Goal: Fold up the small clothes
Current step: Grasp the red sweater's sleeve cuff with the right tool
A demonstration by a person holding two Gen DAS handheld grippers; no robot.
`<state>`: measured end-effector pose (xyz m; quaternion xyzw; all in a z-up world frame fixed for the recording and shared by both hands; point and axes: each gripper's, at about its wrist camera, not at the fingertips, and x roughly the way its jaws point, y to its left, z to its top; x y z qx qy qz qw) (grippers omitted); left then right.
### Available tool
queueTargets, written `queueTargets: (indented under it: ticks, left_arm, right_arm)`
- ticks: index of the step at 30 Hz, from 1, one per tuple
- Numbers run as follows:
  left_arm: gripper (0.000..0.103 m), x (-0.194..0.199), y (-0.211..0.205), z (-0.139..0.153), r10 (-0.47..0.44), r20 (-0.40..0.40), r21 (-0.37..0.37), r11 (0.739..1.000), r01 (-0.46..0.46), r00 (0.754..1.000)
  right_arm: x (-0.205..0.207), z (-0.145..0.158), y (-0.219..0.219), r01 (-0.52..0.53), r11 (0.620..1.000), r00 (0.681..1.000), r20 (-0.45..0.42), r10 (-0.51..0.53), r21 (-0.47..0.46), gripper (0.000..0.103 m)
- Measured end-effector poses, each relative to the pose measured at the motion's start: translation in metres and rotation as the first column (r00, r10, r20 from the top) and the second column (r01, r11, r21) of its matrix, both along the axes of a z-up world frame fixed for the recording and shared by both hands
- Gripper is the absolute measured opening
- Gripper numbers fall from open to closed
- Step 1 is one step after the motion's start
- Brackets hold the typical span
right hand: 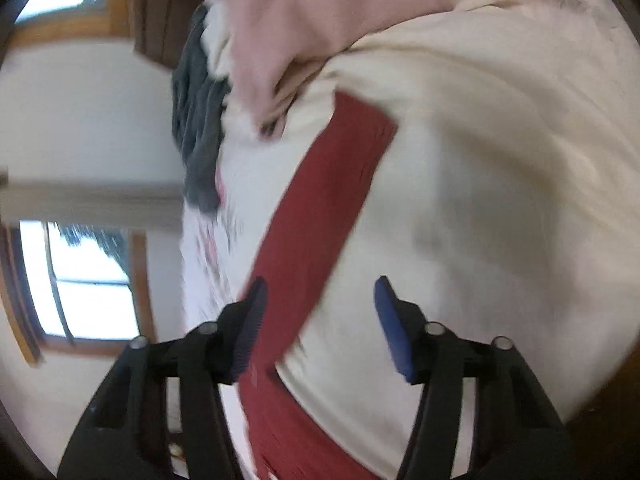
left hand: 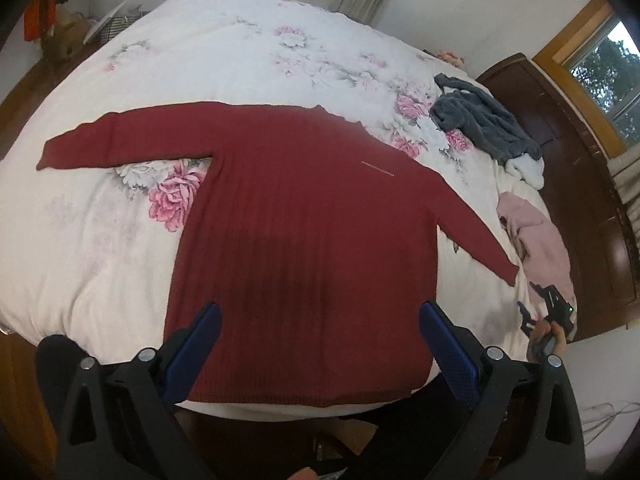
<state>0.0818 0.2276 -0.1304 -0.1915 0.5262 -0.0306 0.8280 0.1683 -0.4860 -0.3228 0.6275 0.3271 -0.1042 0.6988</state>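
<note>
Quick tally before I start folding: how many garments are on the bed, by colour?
Red: 1, the sweater spread flat
Grey: 1, the fleece bunched near the far edge
Pink: 1, the top crumpled by the right sleeve
Total: 3

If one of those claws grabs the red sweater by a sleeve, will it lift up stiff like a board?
Probably not. The red sweater is ribbed knit lying limp and flat on the bed, so it would likely droop and trail. Its long sleeve looks floppy, apt to stretch rather than slip.
</note>
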Motion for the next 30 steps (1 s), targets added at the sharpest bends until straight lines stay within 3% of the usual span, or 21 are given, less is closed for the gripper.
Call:
queueTargets:
  ticks: [2, 5, 15, 17, 21, 23, 24, 30]
  left_arm:
    - [0.099, 0.006, -0.004, -0.002, -0.005, -0.013, -0.019, 1.000, 0.005, 1.000]
    - [0.099, 0.018, -0.011, -0.005, 0.001, -0.029, -0.025, 1.000, -0.002, 1.000]
    - [0.099, 0.043, -0.021, -0.016, -0.001, -0.064, -0.016, 1.000, 0.000, 0.998]
    - [0.099, 0.045, -0.018, -0.022, 0.005, -0.084, -0.032, 0.999, -0.007, 0.996]
    - [0.099, 0.044, 0.001, -0.041, 0.048, -0.161, -0.136, 0.988, -0.070, 0.986]
    - [0.099, 0.043, 0.007, -0.048, 0.061, -0.181, -0.154, 0.984, -0.090, 0.982]
    - [0.099, 0.042, 0.009, -0.051, 0.063, -0.187, -0.158, 0.983, -0.093, 0.980]
    - [0.099, 0.038, 0.028, -0.057, 0.068, -0.165, -0.159, 0.983, -0.095, 0.984]
  right_arm:
    - [0.012, -0.016, -0.026, 0.063, 0.997, 0.998, 0.016, -0.064, 0.033, 0.044]
    - [0.026, -0.039, -0.051, 0.143, 0.988, 0.990, -0.003, -0.143, 0.066, 0.044]
    - [0.064, -0.069, -0.070, 0.183, 0.983, 0.979, -0.095, -0.179, 0.032, 0.044]
    - [0.069, -0.068, -0.068, 0.178, 0.984, 0.980, -0.099, -0.175, 0.022, 0.044]
    - [0.080, -0.064, -0.066, 0.157, 0.988, 0.982, -0.107, -0.156, -0.002, 0.043]
    - [0.085, -0.061, -0.066, 0.131, 0.991, 0.984, -0.116, -0.132, -0.023, 0.025]
    - [0.091, -0.058, -0.063, 0.104, 0.994, 0.987, -0.120, -0.108, -0.033, 0.010]
    - [0.115, 0.001, -0.024, -0.046, 0.982, 0.997, -0.068, 0.034, -0.185, 0.009]
